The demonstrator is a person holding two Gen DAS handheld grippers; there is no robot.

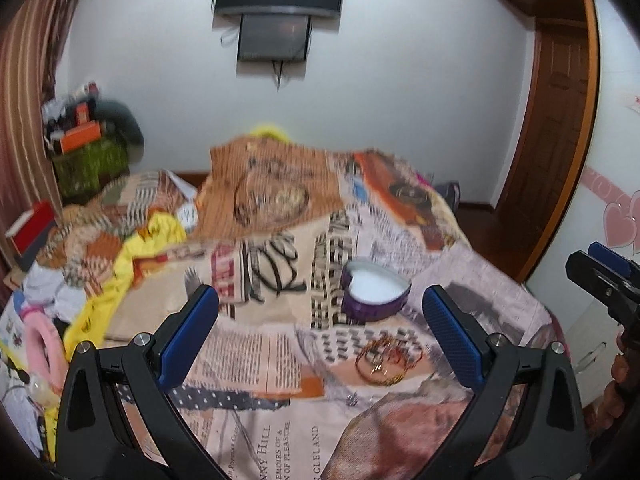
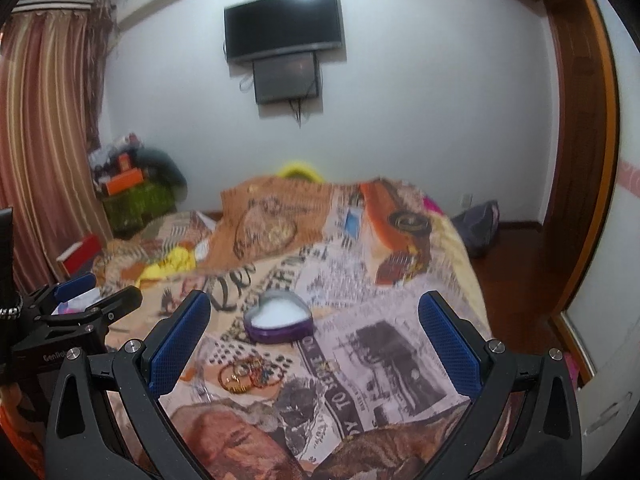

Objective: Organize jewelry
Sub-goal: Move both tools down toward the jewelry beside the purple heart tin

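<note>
A purple heart-shaped box (image 1: 374,294) with a white inside stands open on the printed bedspread; it also shows in the right wrist view (image 2: 279,320). A small heap of gold and coloured bangles and rings (image 1: 386,358) lies just in front of it, also in the right wrist view (image 2: 250,372). A small silver piece (image 1: 351,399) lies nearer to me. My left gripper (image 1: 320,336) is open and empty, above the bed, short of the jewelry. My right gripper (image 2: 314,340) is open and empty, to the right of the bangles.
The bed is covered by a newspaper-print spread (image 1: 256,364) with a yellow cloth (image 1: 132,256) and clutter at the left. A TV (image 2: 282,24) hangs on the far wall. A wooden door frame (image 2: 580,160) and floor lie to the right.
</note>
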